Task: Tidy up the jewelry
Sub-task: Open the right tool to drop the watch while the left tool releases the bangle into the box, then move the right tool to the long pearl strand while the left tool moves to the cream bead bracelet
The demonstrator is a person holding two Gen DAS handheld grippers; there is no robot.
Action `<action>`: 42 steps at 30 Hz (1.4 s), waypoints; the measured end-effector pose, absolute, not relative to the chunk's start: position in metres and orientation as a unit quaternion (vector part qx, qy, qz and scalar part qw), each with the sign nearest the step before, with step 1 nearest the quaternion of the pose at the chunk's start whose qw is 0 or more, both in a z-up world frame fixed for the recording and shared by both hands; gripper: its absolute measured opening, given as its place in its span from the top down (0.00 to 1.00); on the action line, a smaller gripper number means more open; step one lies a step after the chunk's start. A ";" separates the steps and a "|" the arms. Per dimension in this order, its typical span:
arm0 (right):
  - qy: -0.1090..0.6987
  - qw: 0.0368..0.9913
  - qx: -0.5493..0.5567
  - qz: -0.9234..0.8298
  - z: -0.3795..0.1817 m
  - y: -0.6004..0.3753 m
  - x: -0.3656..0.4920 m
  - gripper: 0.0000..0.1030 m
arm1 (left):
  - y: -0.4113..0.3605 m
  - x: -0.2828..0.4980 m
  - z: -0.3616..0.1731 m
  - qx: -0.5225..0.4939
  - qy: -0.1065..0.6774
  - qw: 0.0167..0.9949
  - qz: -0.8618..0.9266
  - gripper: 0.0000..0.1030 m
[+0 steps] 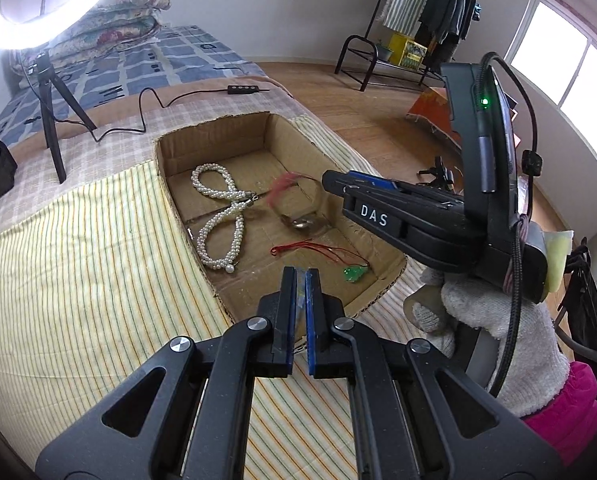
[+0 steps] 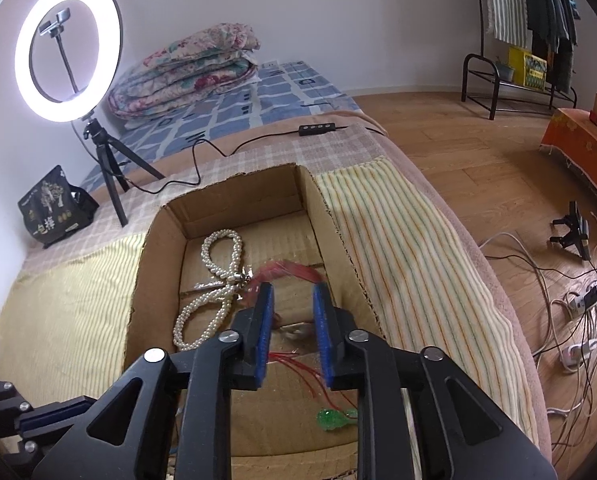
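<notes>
An open cardboard box (image 1: 214, 136) (image 2: 234, 196) sits on the bed. In it lie a white pearl necklace (image 1: 222, 216) (image 2: 218, 280), a green pendant on a red cord (image 1: 354, 273) (image 2: 332, 419), and a silvery piece with a blurred red tassel (image 1: 298, 222) (image 2: 290, 272). My left gripper (image 1: 301, 276) is shut and empty at the box's near edge. My right gripper (image 2: 292, 300) is open over the box, above the tassel piece; it also shows in the left wrist view (image 1: 338, 184).
A striped yellow cloth (image 1: 78, 280) (image 2: 398, 240) covers the bed around the box. A ring light on a tripod (image 2: 68, 52) and its cable stand behind the box, with a black bag (image 2: 54, 206) to the left. Folded quilts lie farther back. Wooden floor with cables is on the right.
</notes>
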State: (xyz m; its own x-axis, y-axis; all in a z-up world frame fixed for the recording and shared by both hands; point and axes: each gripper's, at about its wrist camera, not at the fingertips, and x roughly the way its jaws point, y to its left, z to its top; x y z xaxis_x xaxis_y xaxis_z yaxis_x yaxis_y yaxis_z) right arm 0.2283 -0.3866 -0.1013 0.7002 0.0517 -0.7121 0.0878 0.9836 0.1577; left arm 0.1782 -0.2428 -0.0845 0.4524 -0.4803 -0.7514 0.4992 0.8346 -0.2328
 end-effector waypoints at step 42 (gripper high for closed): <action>0.356 0.933 -0.043 0.040 -0.068 -0.314 0.159 0.32 | -0.066 0.164 -0.055 -0.010 0.387 0.908 -0.157 0.38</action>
State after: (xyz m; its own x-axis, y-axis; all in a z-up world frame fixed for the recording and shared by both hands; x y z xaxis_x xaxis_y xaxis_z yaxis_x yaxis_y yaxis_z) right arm 0.1588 -0.3135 -0.0681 0.7435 0.0436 -0.6674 -0.1055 0.9930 -0.0526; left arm 0.1638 -0.0656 -0.0552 0.6509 -0.2939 -0.6999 0.2783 0.9502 -0.1402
